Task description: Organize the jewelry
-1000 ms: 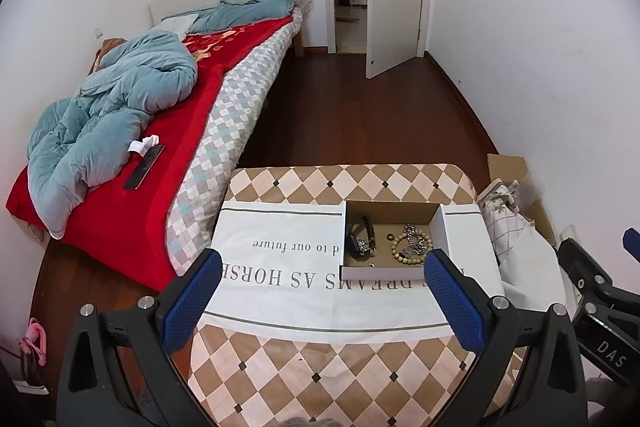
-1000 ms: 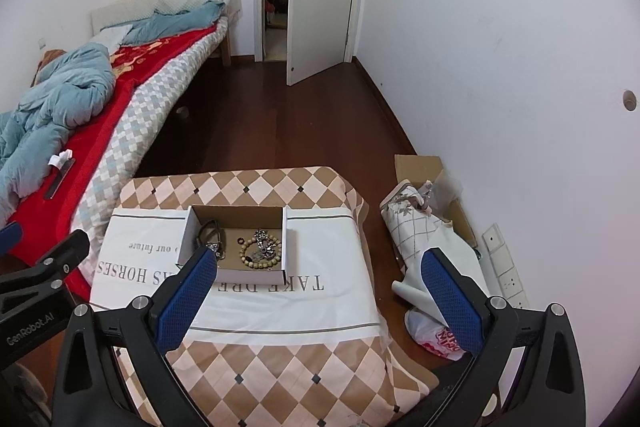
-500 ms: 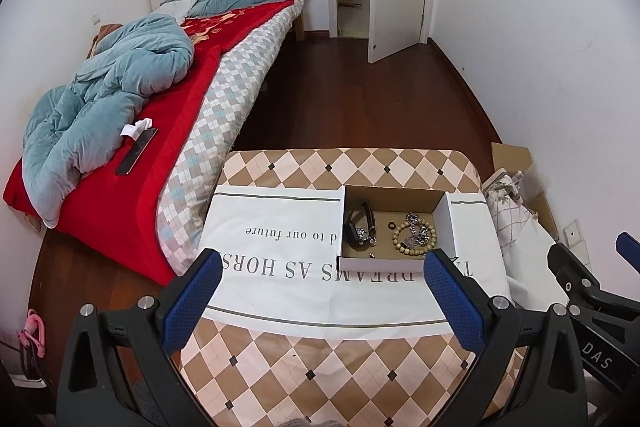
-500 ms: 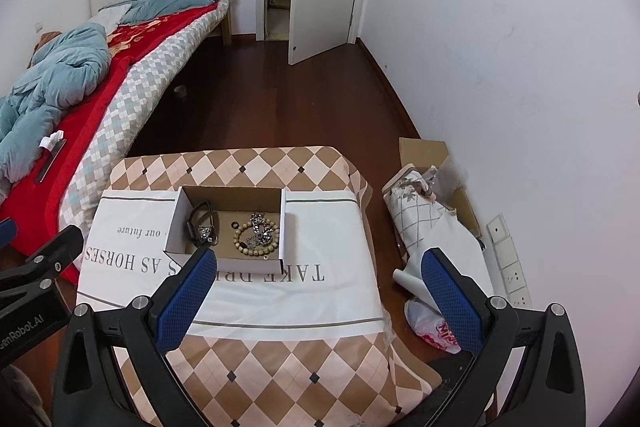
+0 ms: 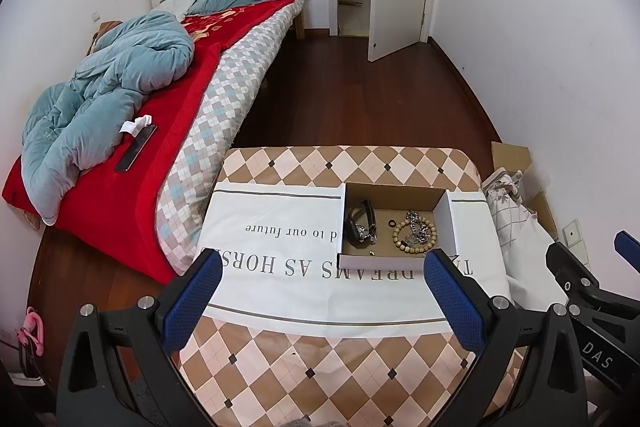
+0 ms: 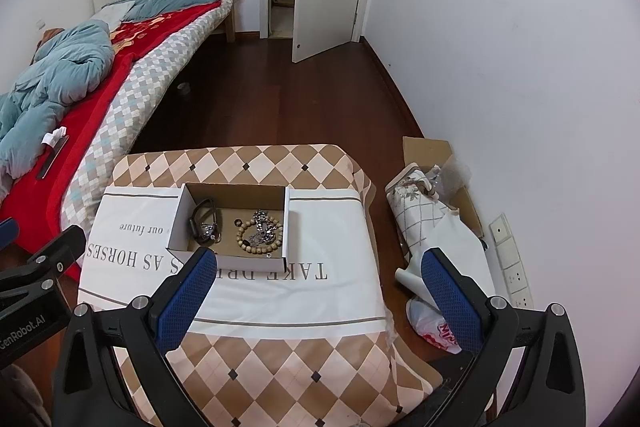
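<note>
Both hand-held grippers, left [image 5: 322,277] and right [image 6: 320,277], hover wide and empty above the bench [image 5: 280,367], where the cardboard box [image 5: 394,261] holds a light, rollable beaded bracelet [image 5: 414,235], probably best pinched across its rim.

Bench [image 5: 280,379]: checkered cover, white lettered cloth [image 5: 280,291] spread across it. Open box [image 5: 380,261] on cloth, right of centre.
</note>
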The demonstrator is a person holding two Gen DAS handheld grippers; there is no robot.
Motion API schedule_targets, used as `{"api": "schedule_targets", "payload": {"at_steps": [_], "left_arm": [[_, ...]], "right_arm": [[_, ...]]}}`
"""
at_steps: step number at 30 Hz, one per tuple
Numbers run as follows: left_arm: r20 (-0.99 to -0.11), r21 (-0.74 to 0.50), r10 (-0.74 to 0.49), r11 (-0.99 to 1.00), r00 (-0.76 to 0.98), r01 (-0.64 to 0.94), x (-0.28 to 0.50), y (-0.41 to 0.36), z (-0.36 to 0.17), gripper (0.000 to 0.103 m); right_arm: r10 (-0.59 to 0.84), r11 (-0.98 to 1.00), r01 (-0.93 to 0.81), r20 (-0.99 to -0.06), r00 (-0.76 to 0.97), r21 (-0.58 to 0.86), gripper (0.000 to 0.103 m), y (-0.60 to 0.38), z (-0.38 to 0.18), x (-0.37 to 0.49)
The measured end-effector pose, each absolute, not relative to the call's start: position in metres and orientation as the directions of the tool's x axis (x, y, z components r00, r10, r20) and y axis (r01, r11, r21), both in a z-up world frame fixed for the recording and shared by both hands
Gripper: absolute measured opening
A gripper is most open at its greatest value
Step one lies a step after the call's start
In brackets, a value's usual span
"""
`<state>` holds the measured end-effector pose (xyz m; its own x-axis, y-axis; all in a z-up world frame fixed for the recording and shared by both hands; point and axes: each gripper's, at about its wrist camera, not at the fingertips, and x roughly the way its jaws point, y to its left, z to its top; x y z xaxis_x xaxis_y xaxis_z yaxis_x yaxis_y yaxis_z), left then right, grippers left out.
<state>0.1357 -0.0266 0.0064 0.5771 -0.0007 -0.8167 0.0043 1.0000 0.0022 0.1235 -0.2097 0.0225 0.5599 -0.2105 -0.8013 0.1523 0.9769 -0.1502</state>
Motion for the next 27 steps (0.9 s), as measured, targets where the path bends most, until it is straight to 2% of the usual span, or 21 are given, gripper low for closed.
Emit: {"api": "schedule_targets", "payload": {"at_steps": [27], "left_arm": [[-0.815, 0.010, 0.003, 1.000, 0.579, 0.010, 0.1303, -0.0232, 0.0032, 0.103]], "right_arm": [[-0.199, 0.979, 0.146, -0.801, 0.565, -0.140, 0.103, -0.2085, 0.0236, 0.1232]]}}
